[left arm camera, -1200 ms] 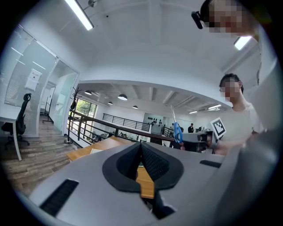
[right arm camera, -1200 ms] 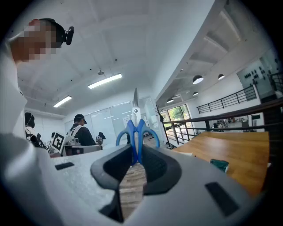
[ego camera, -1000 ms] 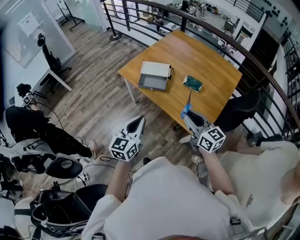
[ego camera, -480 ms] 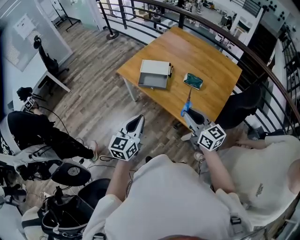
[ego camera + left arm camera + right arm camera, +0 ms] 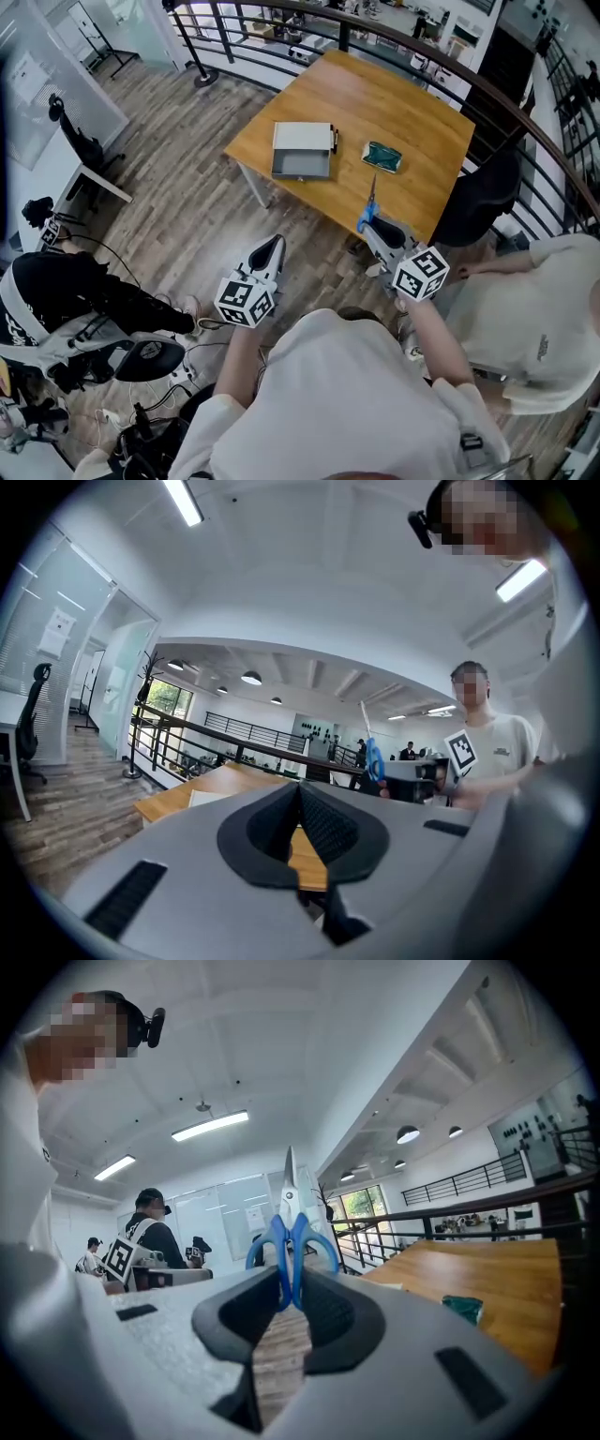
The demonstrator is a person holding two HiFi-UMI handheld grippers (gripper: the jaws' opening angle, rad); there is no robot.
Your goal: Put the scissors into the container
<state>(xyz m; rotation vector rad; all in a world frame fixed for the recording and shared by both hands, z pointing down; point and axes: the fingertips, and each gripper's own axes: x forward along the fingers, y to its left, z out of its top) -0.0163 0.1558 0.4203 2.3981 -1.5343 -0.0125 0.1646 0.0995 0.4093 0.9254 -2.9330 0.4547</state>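
- Wood-plank floor (image 5: 178, 187) spreads below a mezzanine edged by a black railing (image 5: 487, 1203), and a square wooden tabletop (image 5: 412, 103) stands by that railing.
- At the far left of the head view a person in black (image 5: 56, 277) is low on the floor, well apart from the tabletop.
- Left of centre, the left gripper (image 5: 270, 247) hangs over the floor, short of the tabletop's near edge. In the left gripper view its jaws are together with nothing between them.
- On the left part of the tabletop sits the container (image 5: 302, 150), a pale, shallow box with a grey inside. A small dark thing lies against its right side, too small to make out.
- Right of the container, the scissors (image 5: 366, 216) are held in the air over the tabletop's near edge, blades pointing toward the tabletop, well apart from the container.
- In the right gripper view the right gripper (image 5: 373, 229) has its jaws clamped on the blue handles, and the closed blades stand up beyond the jaw tips.
- A green packet (image 5: 382, 157) lies flat on the tabletop between the container and the right edge.
- A black chair (image 5: 487, 197) stands at the tabletop's right corner.
- A person in a white shirt (image 5: 525, 300) is at the far right, near the right gripper.
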